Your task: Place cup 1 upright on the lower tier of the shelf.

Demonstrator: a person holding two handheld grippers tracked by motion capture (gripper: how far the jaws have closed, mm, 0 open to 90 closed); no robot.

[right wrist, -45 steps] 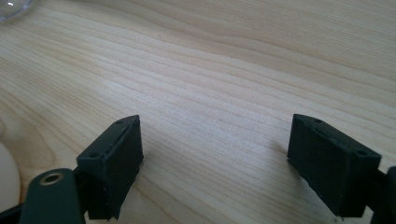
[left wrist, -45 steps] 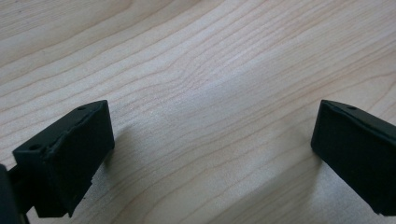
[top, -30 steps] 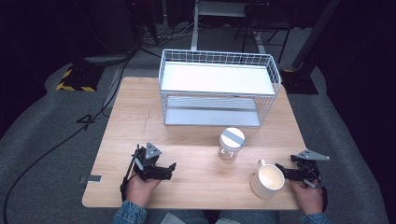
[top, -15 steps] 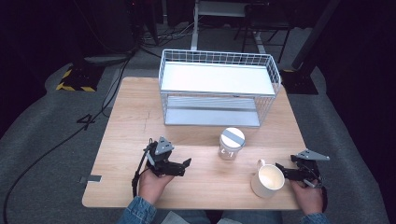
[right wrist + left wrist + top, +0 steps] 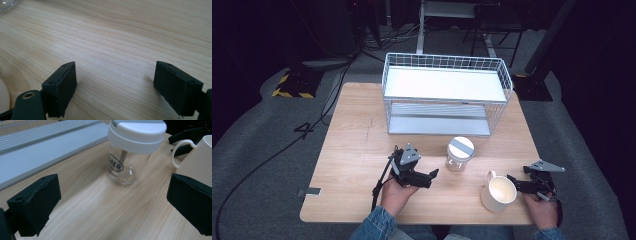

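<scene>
Advancing across the surface (image 5: 347,130), your left tongs (image 5: 430,176) have moved rightward toward the lidded glass jar (image 5: 460,154) and now face it, spread wide and empty. Your right tongs (image 5: 511,180) remain parted beside the white mug (image 5: 499,193), suggesting the jar is your target.

Open tabletop (image 5: 347,150) at frame left & lower centre: free passage. Obstacles: wire rack (image 5: 444,95) across upper centre, jar (image 5: 459,154) at centre, mug (image 5: 498,192) lower right, narrow gap between them.

The jar's (image 5: 130,152) printed label reads only partly.
</scene>
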